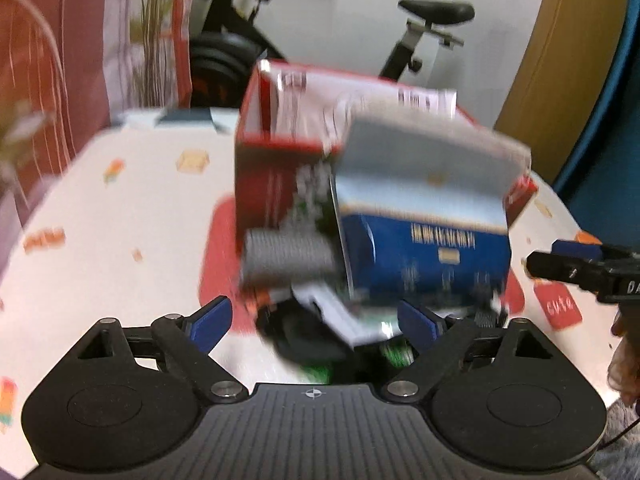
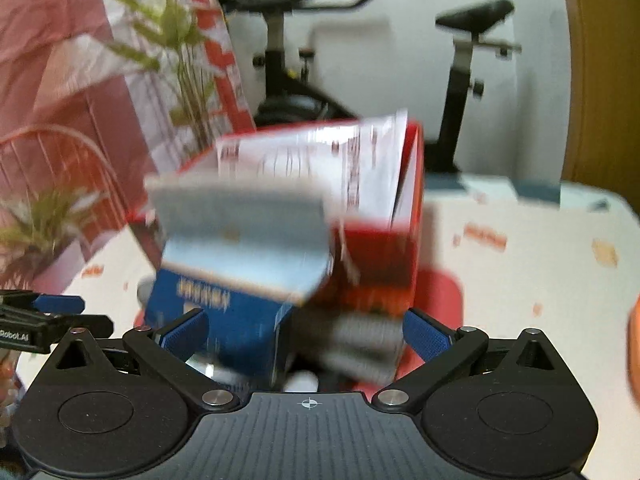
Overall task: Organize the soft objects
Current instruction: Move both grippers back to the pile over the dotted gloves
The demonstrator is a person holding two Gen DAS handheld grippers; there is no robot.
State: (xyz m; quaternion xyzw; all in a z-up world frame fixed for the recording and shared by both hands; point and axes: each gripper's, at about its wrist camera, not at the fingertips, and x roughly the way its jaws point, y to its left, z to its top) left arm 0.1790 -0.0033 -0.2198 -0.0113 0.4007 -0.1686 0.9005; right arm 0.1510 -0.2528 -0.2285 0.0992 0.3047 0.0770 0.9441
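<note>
Boxes sat dead ahead of both claws: a blue box (image 1: 424,248) with its pale lid flap up, leaning against a taller red box (image 1: 280,168) with papers sticking out of the open top. Left gripper (image 1: 316,320) was spread wide, blue pads (image 1: 212,320) clear of everything, nothing pinched. Right gripper (image 2: 306,334) was likewise spread wide, pads (image 2: 424,338) not pressing on anything; blue box (image 2: 224,320) and red box (image 2: 380,264) filled the view just past its fingertips. Whether the pads grazed the boxes couldn't be told, frames heavily blurred. A grey ribbed item (image 1: 288,254) lay at the foot of the red box, with dark and green clutter below it, unidentifiable. All stood on a red mat (image 1: 218,264) on a white table (image 1: 100,248) with small printed motifs. Right gripper's tip showed at the left view's right edge, and vice versa. Behind: exercise bike (image 2: 472,64), potted plant (image 2: 176,40), pink curtain (image 2: 52,40).
</note>
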